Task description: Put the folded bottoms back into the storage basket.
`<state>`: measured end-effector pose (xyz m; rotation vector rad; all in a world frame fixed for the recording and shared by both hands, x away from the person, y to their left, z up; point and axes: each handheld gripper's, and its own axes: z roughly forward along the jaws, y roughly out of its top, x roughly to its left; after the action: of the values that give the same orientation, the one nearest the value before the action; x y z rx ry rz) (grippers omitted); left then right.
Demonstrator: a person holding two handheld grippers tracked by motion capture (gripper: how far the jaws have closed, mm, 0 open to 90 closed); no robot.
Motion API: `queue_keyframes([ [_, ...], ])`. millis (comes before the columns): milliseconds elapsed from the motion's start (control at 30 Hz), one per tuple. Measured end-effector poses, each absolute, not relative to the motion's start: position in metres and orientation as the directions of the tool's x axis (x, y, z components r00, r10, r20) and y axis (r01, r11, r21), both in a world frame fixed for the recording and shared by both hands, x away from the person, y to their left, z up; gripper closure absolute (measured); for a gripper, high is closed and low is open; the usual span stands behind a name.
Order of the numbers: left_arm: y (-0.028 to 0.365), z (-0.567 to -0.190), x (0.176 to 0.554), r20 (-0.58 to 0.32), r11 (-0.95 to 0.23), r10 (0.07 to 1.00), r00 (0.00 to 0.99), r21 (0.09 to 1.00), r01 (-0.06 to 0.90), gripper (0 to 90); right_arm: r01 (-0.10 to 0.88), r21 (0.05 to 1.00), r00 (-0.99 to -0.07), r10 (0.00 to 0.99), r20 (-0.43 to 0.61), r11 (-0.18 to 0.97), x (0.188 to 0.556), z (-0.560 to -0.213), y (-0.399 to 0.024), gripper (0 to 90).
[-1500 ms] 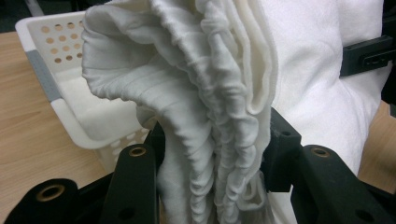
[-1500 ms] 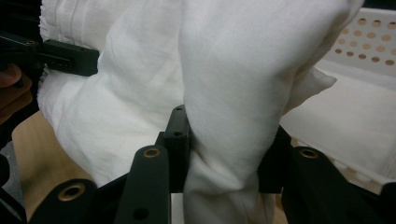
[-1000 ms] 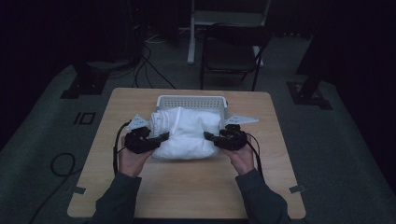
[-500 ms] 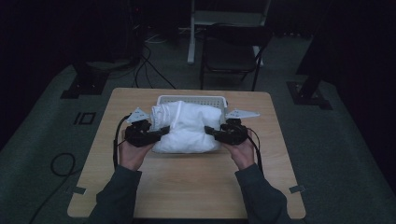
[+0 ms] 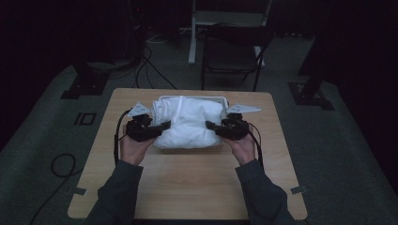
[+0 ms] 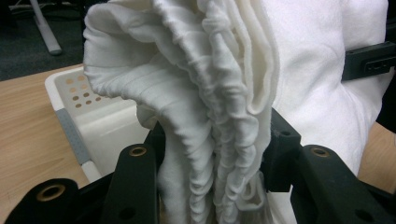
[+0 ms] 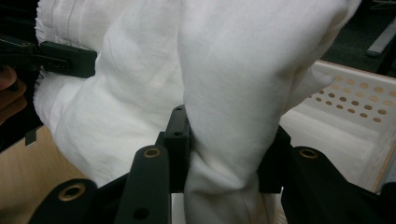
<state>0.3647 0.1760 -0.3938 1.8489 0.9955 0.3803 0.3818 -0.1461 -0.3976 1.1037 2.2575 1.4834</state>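
A bundled white garment [image 5: 190, 123] hangs between both grippers, just above and in front of a white perforated basket [image 5: 220, 99] at the table's far middle. My left gripper [image 5: 162, 127] is shut on the garment's left end, where gathered folds [image 6: 212, 154] are bunched between the jaws. On the other side my right gripper [image 5: 212, 126] is shut on the right end, a thick fold of cloth [image 7: 224, 154] pinched between its jaws. The basket's wall [image 6: 100, 119] shows behind the cloth, and its holed side [image 7: 355, 100] too.
The wooden table [image 5: 187, 187] has bare room in front of the person's hands. A dark chair [image 5: 232, 54] and a white stand [image 5: 193, 33] are beyond the far edge. Cables [image 5: 61, 164] lie on the floor at the left.
Both grippers have carried the garment a little away from the person toward the basket, so it now covers more of it. Both grips are unchanged.
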Motion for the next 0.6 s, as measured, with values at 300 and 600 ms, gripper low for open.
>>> queue_keyframes([
  [300, 0.177, -0.393, 0.372, -0.161, -0.196, 0.772, 0.615, 0.86, 0.471, 57.2, 0.46, 0.863, -0.688, 0.698, 0.199, 0.208, 0.388, -0.396, -0.145, 64.6],
  [600, 0.179, -0.394, 0.377, -0.167, -0.188, 0.773, 0.612, 0.861, 0.473, 57.2, 0.463, 0.863, -0.685, 0.699, 0.205, 0.202, 0.393, -0.396, -0.143, 64.6],
])
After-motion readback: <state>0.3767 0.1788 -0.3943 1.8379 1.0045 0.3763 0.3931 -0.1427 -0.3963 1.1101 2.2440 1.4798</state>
